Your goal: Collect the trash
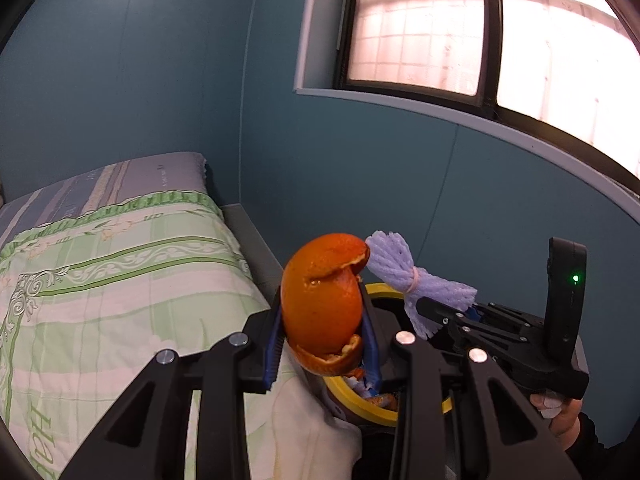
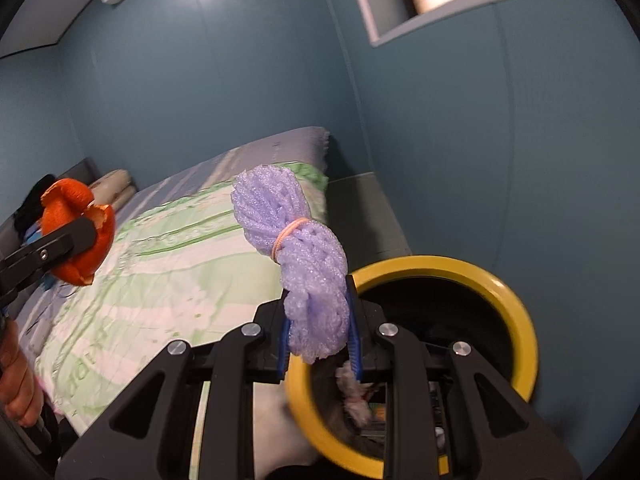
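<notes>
Beside bed (image 2: 132,280), against teal wall (image 1: 160,80) — yellow-rimmed bin (image 2: 520,312) standing open, scraps already inside. Left gripper (image 1: 324,344) clamped on orange peel (image 1: 320,300), held above bin rim. Right gripper (image 2: 320,344) clamped on purple foam net (image 2: 304,264), tied with rubber band (image 2: 288,236), poised at near rim. Step in hand, likely: carrying both pieces to bin. Next — centre over opening, then release.

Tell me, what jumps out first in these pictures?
A bright orange peel pinched in the left hand-held gripper, and a purple foam net tied with a rubber band in the right hand-held gripper. Both hang beside the bed, near a yellow-rimmed trash bin.
</notes>
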A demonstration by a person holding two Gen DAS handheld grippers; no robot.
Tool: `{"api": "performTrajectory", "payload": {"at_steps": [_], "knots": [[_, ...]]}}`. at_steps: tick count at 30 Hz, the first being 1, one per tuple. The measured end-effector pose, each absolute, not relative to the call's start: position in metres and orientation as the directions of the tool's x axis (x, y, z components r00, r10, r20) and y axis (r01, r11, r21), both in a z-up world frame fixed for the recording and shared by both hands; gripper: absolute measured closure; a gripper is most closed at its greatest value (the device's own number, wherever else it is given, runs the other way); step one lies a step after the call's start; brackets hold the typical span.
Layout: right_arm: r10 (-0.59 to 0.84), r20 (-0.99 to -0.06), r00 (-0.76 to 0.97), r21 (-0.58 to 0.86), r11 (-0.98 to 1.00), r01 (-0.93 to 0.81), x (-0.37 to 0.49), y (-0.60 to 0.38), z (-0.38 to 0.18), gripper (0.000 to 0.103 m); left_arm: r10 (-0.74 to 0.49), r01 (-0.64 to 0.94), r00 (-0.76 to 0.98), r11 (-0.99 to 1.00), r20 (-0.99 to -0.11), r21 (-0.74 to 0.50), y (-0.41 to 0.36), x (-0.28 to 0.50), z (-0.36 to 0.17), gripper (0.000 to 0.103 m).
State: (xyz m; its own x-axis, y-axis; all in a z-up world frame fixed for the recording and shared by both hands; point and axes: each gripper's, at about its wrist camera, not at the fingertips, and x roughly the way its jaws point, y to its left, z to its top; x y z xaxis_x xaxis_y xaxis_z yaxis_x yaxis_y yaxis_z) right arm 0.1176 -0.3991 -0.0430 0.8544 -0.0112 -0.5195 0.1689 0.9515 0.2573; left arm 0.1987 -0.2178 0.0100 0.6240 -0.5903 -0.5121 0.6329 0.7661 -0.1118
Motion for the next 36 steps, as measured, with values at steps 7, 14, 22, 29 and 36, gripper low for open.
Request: {"api": "performTrajectory", "payload": {"at_steps": [7,14,22,29,36], "knots": [[-0.091,-0.602,0.793,0.257,0.918,0.301,0.126,-0.428,-0.071,0.081,-0.615,0.674,0.538,0.724,-0.577,-0.144,-0.267,0.219,-0.025,0.072],[-0.104,-0.686,0.72,0.27,0.883,0.385,0.141,-0.455,-0.111,0.081,-0.606,0.697,0.417,0.692,-0.677,-0.189,-0.318,0.247,-0.091,0.072],[-0.125,-0.711,0.692,0.253,0.873,0.417,0.149,-0.46,-0.12,0.073,-0.607,0.695,0.345,0.678,-0.716,-0.24,-0.344,0.259,-0.126,0.062],[-0.171,-0.702,0.691,0.239,0.858,0.455,0.149,-0.472,-0.107,0.055,-0.641,0.65,0.406,0.703,-0.651,-0.288,-0.302,0.263,-0.105,0.028],[-0.214,-0.675,0.706,0.199,0.868,0.454,0.142,-0.463,-0.086,0.055,-0.607,0.565,0.511,0.771,-0.608,-0.294,-0.232,0.268,-0.081,0.027]]}}
